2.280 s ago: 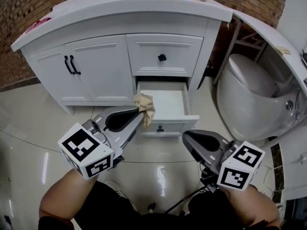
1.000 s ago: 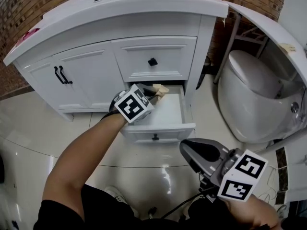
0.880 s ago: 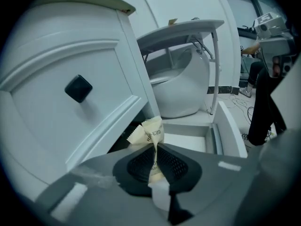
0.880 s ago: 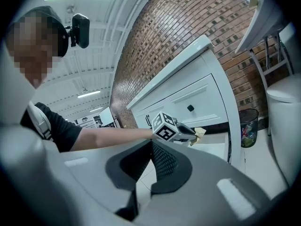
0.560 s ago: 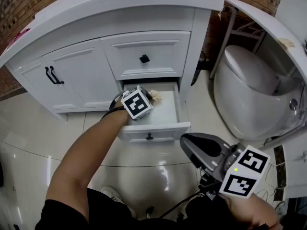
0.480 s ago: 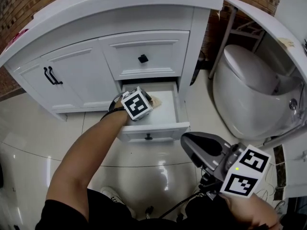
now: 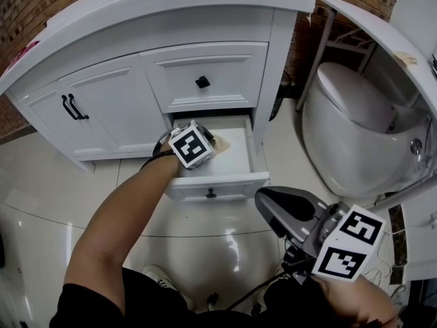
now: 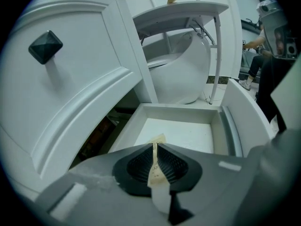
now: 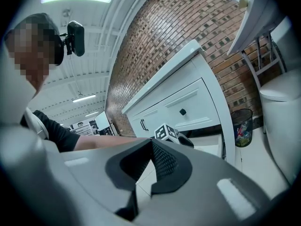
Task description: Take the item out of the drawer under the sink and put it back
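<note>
The lower drawer (image 7: pixel 217 184) of the white sink cabinet stands pulled out. My left gripper (image 7: pixel 214 143) reaches into it from the left, its marker cube above the drawer's inside. Its jaws are shut on a thin tan paper packet (image 7: pixel 223 144), which shows pinched between the pads in the left gripper view (image 8: pixel 156 160), low over the drawer's white bottom (image 8: pixel 188 133). My right gripper (image 7: pixel 265 198) hangs over the floor in front of the drawer, shut with nothing in it (image 9: pixel 151 142).
Above the open drawer is a closed drawer with a black knob (image 7: pixel 202 82). Double doors (image 7: pixel 95 108) lie to the left. A white toilet (image 7: pixel 355 128) stands at the right under a curved shelf (image 7: pixel 382 39). A bin (image 9: pixel 241 126) stands beside the cabinet.
My left gripper has carried the packet from above the floor into the drawer and lowered it slightly over the last half second. The right gripper has hardly moved.
</note>
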Demonstrator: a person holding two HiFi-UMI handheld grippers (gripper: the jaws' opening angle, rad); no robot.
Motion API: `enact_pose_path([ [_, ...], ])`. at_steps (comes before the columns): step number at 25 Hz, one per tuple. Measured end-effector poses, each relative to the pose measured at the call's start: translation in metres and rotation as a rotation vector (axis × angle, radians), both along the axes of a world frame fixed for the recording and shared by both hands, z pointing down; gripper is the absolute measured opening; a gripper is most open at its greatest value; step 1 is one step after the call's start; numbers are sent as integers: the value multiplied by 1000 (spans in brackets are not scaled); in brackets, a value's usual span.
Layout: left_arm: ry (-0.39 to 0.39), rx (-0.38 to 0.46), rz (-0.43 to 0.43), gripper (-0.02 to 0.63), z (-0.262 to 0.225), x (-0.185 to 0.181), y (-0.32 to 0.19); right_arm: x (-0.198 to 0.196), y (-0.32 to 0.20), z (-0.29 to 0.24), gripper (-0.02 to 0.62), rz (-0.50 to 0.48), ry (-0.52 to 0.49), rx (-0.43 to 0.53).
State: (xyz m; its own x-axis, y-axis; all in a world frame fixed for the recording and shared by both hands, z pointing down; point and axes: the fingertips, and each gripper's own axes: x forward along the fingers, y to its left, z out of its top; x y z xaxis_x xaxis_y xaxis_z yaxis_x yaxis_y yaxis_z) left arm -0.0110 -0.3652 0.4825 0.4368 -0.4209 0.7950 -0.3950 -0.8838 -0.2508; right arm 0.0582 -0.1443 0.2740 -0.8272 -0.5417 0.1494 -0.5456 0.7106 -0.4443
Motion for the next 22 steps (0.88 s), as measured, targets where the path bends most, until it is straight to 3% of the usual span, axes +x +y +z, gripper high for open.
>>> enact_pose_path([
  [11,55,78,-6,6,-51,-11,34,-6,4,2,3,-4,29,18],
  [19,398,153,-24,6,-156,-10,111,1,13,-2,3,18,33,33],
  [22,493,174,-31,6,-188,-20,146,4,15,-8,3,34,26,49],
])
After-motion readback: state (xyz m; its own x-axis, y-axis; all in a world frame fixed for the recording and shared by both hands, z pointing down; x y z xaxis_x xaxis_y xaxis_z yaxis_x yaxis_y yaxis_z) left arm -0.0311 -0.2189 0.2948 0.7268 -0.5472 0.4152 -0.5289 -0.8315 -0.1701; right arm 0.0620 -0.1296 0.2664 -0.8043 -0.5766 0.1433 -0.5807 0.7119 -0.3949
